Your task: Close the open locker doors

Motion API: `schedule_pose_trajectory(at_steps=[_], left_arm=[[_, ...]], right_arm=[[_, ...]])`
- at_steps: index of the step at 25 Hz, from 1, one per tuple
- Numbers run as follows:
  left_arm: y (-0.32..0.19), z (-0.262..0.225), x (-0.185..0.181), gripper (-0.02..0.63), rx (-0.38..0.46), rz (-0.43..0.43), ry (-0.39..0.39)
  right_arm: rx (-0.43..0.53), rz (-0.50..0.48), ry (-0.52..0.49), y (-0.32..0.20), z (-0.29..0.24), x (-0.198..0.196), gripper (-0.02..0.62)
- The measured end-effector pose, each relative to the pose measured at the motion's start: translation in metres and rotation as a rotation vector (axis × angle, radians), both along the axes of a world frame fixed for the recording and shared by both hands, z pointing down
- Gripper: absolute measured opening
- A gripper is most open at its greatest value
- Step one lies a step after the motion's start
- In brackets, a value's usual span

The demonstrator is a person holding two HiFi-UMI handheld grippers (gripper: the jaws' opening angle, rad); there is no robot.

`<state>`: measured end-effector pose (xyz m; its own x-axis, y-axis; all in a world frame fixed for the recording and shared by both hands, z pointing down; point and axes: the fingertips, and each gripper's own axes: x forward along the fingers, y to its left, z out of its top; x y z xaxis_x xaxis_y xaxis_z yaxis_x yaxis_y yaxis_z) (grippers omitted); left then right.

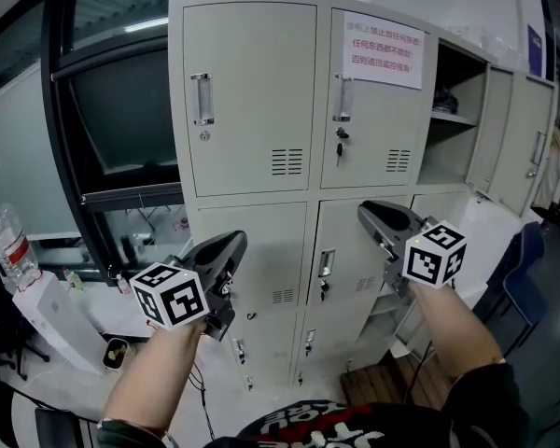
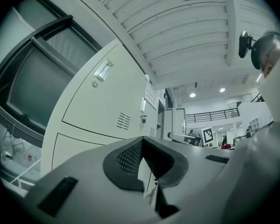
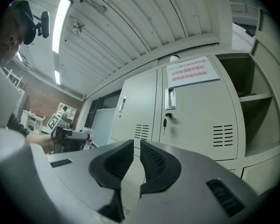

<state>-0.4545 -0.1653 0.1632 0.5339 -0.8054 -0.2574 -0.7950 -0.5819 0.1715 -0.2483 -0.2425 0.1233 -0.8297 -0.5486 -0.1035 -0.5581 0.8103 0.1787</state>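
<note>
While the upper-right locker door stands swung wide off the grey locker bank, the right gripper, jaws a slit apart and empty, hovers nearer, likely to push it; the left gripper, jaws pressed together, waits alongside.

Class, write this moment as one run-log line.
left gripper shut, empty | right gripper narrowly open, empty | upper-right locker open | contact none

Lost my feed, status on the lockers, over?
Left claw shut, empty. Right claw slightly apart, empty. Top-right locker door open, untouched. Nothing in the way.
</note>
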Motion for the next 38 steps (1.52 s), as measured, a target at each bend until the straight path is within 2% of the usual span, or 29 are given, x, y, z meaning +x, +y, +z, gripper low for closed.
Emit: schedule_pose_trajectory(at_steps=[8, 14, 20, 31, 38], left_arm=[[0.000, -0.005, 0.019, 0.003, 0.004, 0.005, -0.005], [-0.014, -0.016, 0.069, 0.003, 0.011, 0.012, -0.036], [-0.037, -0.040, 0.157, 0.003, 0.047, 0.051, -0.058], [-0.097, -0.052, 0.360, 0.003, 0.066, 0.200, -0.043], [-0.121, -0.048, 0.447, 0.003, 0.049, 0.260, -0.046]], right_arm=[[0.031, 0.005, -0.003, 0.000, -0.014, 0.020, 0.064], [0.053, 0.023, -0.035, -0.012, -0.033, 0.073, 0.064], [0.079, 0.069, -0.057, -0.032, -0.062, 0.166, 0.064], [0.167, 0.198, -0.027, -0.045, -0.133, 0.375, 0.066], [0.201, 0.277, -0.082, -0.044, -0.178, 0.500, 0.088]])
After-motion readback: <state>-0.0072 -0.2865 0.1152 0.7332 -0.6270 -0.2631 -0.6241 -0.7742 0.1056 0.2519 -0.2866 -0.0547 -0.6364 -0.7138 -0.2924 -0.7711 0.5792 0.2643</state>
